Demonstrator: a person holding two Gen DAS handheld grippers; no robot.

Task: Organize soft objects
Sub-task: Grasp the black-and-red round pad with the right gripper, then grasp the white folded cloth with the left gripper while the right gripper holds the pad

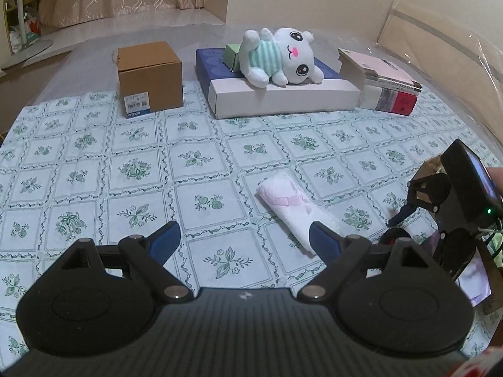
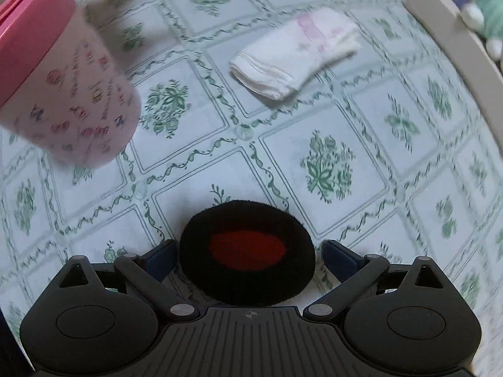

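Observation:
In the right wrist view, a round black plush pad with a red centre lies on the tablecloth. My right gripper points down over it, open, with one finger on each side; the pads do not press it. A folded white towel with pink print lies further off. The left wrist view shows that same towel just beyond my open, empty left gripper, near its right finger. A white plush toy in a green striped shirt lies on a flat blue and white box at the back.
A brown cardboard box stands at the back left, and a book-like box at the back right. A pink cup with a pink rim stands left of the right gripper. A green-flowered tablecloth covers the table.

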